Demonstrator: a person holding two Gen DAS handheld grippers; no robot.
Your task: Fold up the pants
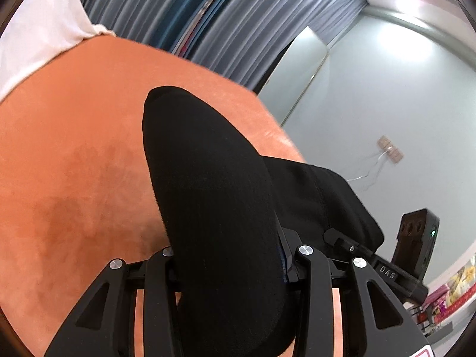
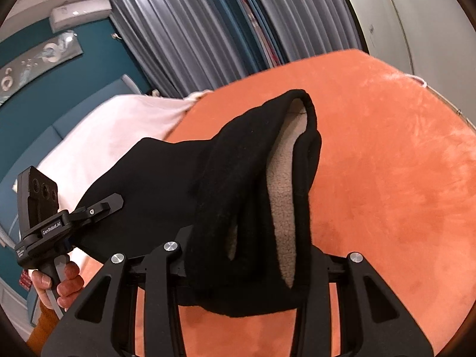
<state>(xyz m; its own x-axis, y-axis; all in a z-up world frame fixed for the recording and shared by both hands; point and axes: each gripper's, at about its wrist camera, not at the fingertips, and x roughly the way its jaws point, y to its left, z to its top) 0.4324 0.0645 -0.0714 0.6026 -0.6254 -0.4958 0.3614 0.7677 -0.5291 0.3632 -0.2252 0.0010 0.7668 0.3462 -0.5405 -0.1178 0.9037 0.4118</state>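
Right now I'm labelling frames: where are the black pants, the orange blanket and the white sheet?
black pants (image 2: 250,184): right wrist view, outer fabric.
orange blanket (image 1: 74,154): left wrist view, bare surface.
white sheet (image 2: 119,128): right wrist view, middle.

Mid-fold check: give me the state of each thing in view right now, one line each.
Black pants: lifted off the surface, bunched, held at both ends, cream fleece lining showing.
Left gripper: shut on the pants.
Right gripper: shut on the pants, fabric draped over its fingers.
Orange cover: spread flat, bare beneath the pants.
White sheet: lying at the far edge, rumpled.
Curtains: drawn closed.
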